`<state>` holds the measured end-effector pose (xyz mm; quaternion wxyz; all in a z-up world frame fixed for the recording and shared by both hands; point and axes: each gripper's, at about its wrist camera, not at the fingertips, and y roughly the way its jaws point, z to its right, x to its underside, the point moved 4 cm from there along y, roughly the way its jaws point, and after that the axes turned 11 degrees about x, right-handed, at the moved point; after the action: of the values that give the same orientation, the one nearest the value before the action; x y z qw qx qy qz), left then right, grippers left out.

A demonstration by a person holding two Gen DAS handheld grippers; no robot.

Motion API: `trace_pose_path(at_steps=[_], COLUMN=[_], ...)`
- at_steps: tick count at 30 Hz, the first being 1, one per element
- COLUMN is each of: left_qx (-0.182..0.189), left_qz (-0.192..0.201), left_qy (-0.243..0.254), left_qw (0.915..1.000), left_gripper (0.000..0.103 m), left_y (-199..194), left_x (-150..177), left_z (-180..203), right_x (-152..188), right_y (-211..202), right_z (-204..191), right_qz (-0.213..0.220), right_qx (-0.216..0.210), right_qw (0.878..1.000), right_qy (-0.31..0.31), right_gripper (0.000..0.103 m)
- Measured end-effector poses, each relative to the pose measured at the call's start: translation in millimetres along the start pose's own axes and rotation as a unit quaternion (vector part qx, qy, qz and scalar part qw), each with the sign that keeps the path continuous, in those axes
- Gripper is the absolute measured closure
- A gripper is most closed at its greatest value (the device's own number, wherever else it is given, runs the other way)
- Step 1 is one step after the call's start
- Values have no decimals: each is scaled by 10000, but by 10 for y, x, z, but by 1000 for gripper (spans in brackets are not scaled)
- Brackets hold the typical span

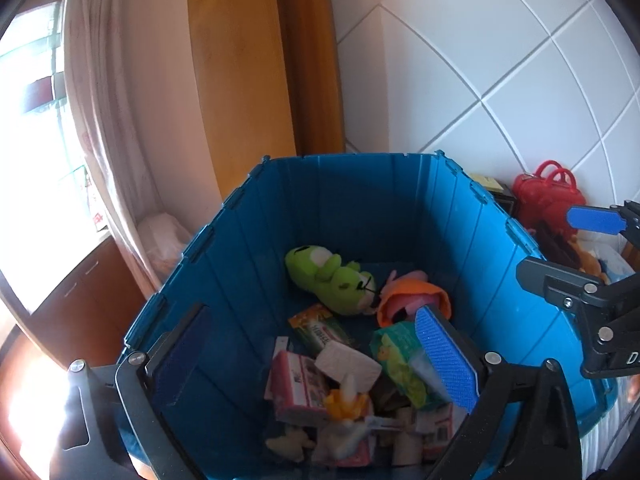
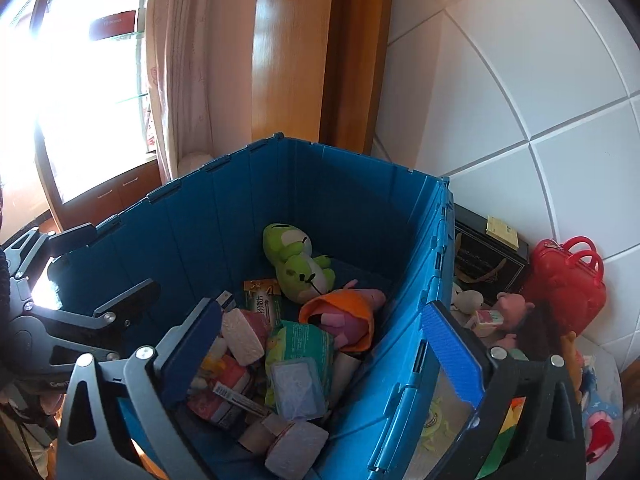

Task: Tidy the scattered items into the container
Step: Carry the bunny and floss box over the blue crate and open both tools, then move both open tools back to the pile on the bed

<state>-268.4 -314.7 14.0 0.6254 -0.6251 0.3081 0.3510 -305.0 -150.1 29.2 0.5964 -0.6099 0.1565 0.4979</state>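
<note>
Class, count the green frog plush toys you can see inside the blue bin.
1. The green frog plush lies near the far wall of the blue bin, beside the pink pig plush. Others may be buried under the packets.

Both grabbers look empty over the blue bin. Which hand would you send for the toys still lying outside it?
The right gripper. Its open fingers straddle the blue bin wall beside the leftover pile: red handbag, pink plush. The left gripper hangs open over the bin's interior.

Ahead of the jaws, the blue bin's (image 2: 192, 216) far half lies open around the green plush (image 2: 298, 262); packets (image 2: 300, 356) crowd below them, clutter (image 2: 560, 288) beyond the right wall.
</note>
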Motion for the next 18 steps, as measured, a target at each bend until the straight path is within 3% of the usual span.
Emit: trace_pose_path(at_steps=[11, 18], left_qx=[145, 408], left_qz=[-17, 198], left_qy=[-88, 50], left_qw=[9999, 9990], left_gripper=[1, 1], left_y=[-30, -130], left_x=[90, 43], left_z=[43, 452], right_x=[136, 395], right_y=[-132, -321], right_z=[82, 496], right_qz=[-18, -9], right_qx=[175, 411], right_qw=[9998, 9984], right_qy=[63, 380], right_gripper=[0, 0])
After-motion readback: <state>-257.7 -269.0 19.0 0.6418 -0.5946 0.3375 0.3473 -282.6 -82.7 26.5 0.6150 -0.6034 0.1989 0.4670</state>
